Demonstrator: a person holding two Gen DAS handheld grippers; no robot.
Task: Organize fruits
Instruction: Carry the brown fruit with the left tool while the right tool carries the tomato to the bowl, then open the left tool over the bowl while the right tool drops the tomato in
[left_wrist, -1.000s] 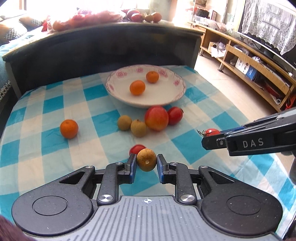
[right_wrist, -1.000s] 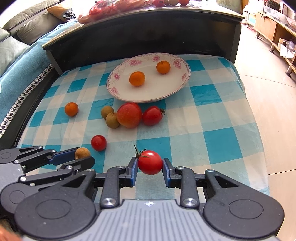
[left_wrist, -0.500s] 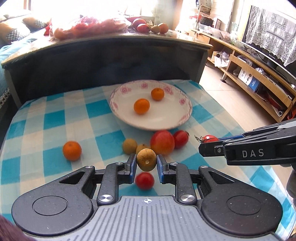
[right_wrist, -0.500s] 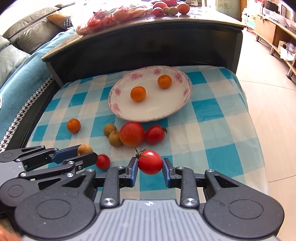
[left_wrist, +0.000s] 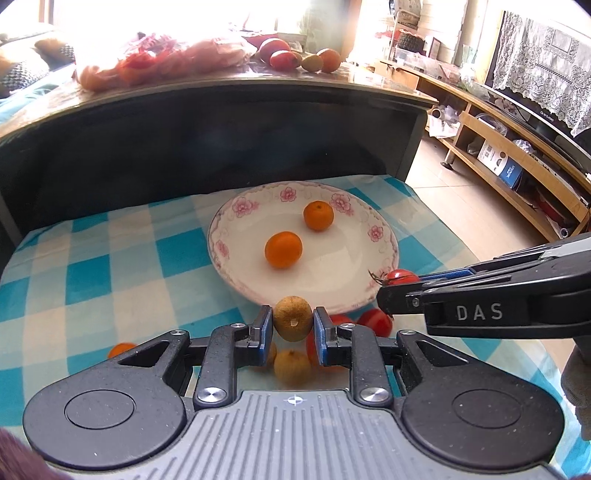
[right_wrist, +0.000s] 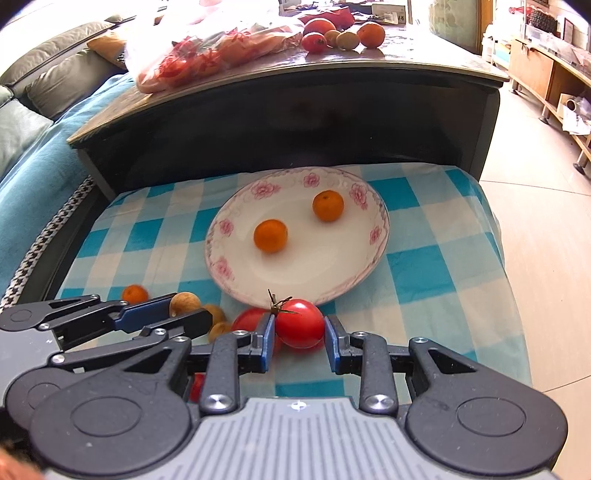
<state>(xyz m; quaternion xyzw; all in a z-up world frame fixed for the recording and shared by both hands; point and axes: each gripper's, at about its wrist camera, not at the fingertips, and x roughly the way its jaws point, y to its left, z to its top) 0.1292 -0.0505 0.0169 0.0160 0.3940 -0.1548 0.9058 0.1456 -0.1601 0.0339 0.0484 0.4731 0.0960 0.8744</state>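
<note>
A small brown fruit (left_wrist: 293, 319) is gripped between the blue pads of the left tongs (left_wrist: 293, 325), and a red tomato (right_wrist: 300, 323) with a green stalk is gripped by the right tongs (right_wrist: 300, 332); both pairs are closed on their loads and are held in the air just short of the near rim of the flowered plate (left_wrist: 236, 221), which stands on the blue-checked cloth (left_wrist: 92, 266) of the low table. Two small oranges (left_wrist: 283, 249) already lie inside the plate, apart from each other, so most of its near half is bare. The step in hand is judged to be the carrying of both fruits onto the plate. It is best done if each fruit is brought over the rim with clearance, lowered until it is close to the plate's floor, and only then released, since round fruit let go from a height is likely to roll or knock the oranges. The two tongs are close side by side, so the releases are better made at separate spots, the brown fruit to the left and the tomato to the right. The tomato is soft, and no extra squeeze is called for. More loose fruit (right_wrist: 135, 294) is left on the cloth in front of the plate and is to be cleared on the way back.
</note>
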